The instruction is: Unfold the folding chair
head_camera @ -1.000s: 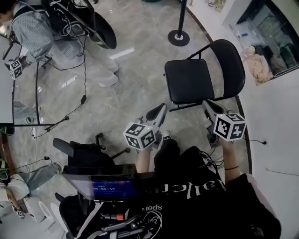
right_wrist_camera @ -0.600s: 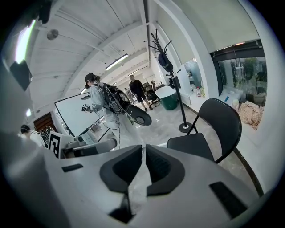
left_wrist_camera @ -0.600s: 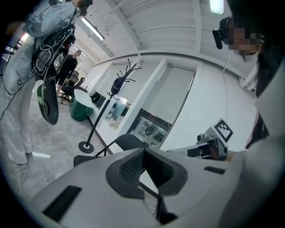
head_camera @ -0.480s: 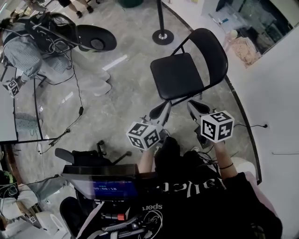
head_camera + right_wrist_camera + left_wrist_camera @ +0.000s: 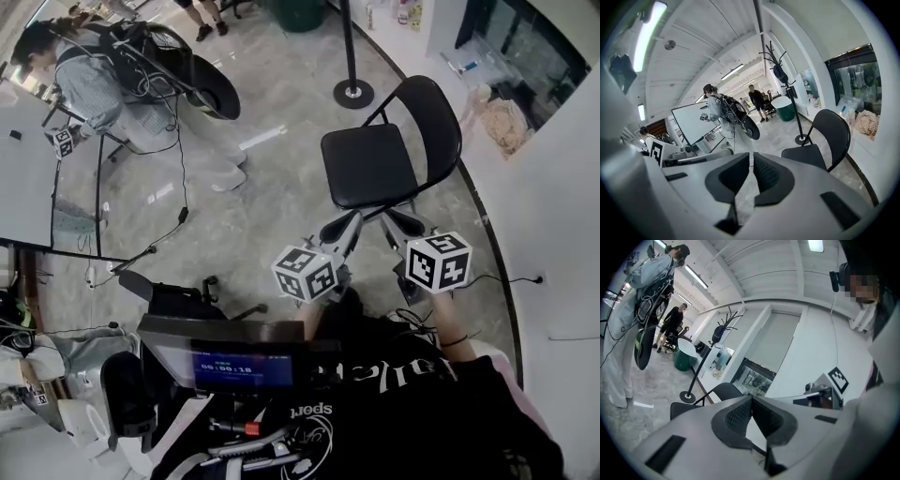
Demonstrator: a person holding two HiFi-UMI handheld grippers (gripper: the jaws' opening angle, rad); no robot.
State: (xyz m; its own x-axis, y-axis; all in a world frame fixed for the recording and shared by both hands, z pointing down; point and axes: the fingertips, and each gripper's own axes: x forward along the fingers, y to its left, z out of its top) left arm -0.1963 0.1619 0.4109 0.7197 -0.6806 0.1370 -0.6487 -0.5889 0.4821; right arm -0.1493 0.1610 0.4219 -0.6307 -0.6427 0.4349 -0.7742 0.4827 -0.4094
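The black folding chair (image 5: pixel 368 164) stands unfolded on the marble floor, its seat flat and its backrest (image 5: pixel 429 117) upright. My left gripper (image 5: pixel 349 222) hovers just before the seat's front edge, shut and holding nothing. My right gripper (image 5: pixel 392 222) hangs beside it, also shut and empty. Neither touches the chair. In the left gripper view the pads of the left gripper (image 5: pixel 751 399) meet, with the chair (image 5: pixel 724 391) low behind them. The right gripper view shows the right gripper (image 5: pixel 751 157) with only a thin slit between its pads, and the chair (image 5: pixel 832 133) at the right.
A stanchion post (image 5: pixel 353 93) stands just beyond the chair. A person with a backpack (image 5: pixel 112 84) works at the upper left beside a whiteboard (image 5: pixel 23 178), with cables (image 5: pixel 178 216) across the floor. A cart with a screen (image 5: pixel 225 361) is at my feet. A white curved wall (image 5: pixel 553 206) runs along the right.
Both grippers have moved and drawn closer together in front of the seat's edge, still shut and empty. The chair stays unfolded. The person at the upper left has shifted in view.
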